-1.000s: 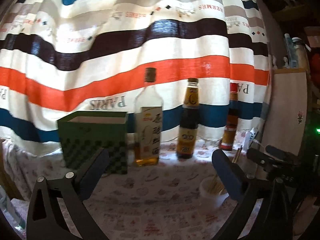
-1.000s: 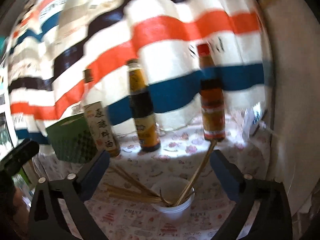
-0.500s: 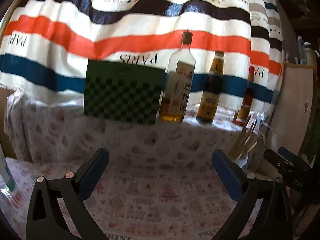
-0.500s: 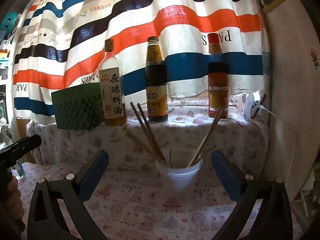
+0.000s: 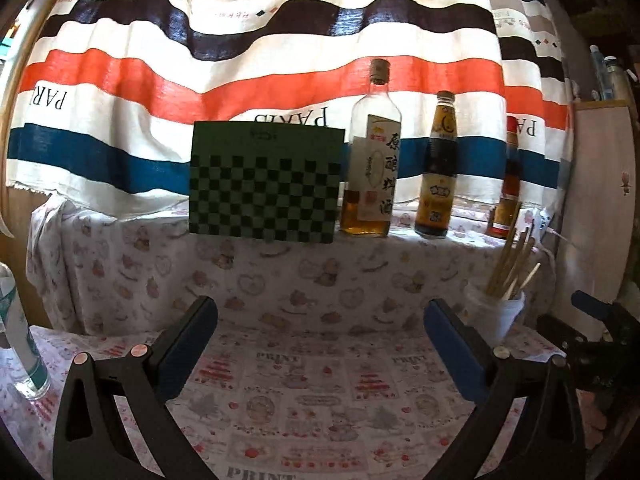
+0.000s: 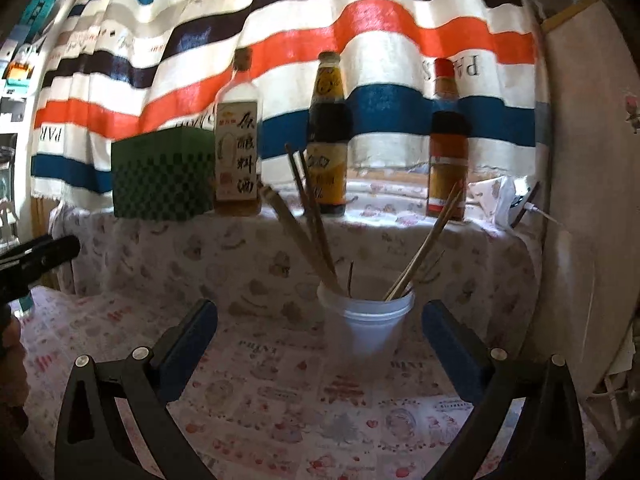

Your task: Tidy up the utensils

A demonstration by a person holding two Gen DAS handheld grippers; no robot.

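free: printed cloth [image 6: 280, 380] foreground | blocked: cup [image 6: 370, 320], 3 bottles [image 6: 328, 140] on ledge behind

A printed cloth [image 6: 280, 380] covers the table, matt and soft-looking. The white cup [image 6: 370, 320] at centre looks like smooth plastic; its chopsticks [image 6: 312, 216] seem wooden, though blurred. Upper centre, three glossy glass bottles [image 5: 374, 152] carry paper labels before a striped woven curtain [image 5: 160, 80].

A home kitchen corner; sauce bottles [image 5: 436, 168] stand on a ledge under a patterned tablecloth [image 5: 304, 364]; a striped curtain [image 5: 240, 60] hangs behind.
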